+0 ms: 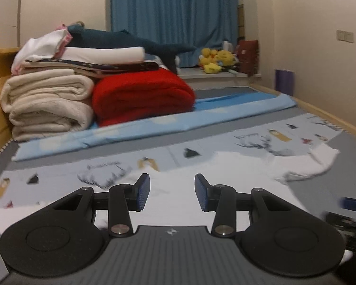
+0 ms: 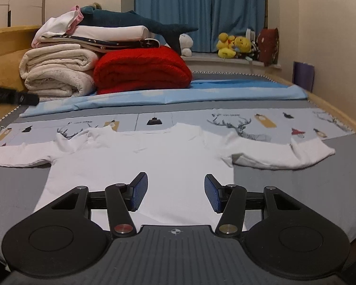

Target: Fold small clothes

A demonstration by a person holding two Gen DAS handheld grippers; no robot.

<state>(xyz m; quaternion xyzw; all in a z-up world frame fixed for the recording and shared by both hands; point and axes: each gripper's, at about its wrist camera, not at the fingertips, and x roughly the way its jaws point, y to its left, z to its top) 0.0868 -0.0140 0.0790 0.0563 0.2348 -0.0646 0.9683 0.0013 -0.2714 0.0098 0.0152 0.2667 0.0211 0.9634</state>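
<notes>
Both grippers, left [image 1: 172,192] and right [image 2: 176,193], are hanging with jaws apart and nothing between them. Your white shirt [image 2: 140,166] is lying flat on the bed [image 2: 16,190], sleeves spread; no fold yet, so you're facing all of it.

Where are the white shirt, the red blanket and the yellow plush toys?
white shirt [image 2: 142,166]: right wrist view, middle of the chest.
red blanket [image 2: 142,70]: right wrist view, front of the folded roll.
yellow plush toys [image 2: 235,45]: right wrist view, middle of the group.

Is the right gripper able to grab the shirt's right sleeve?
Probably yes. The right gripper is open and empty above the shirt, and the right sleeve lies flat with nothing on it.
</notes>
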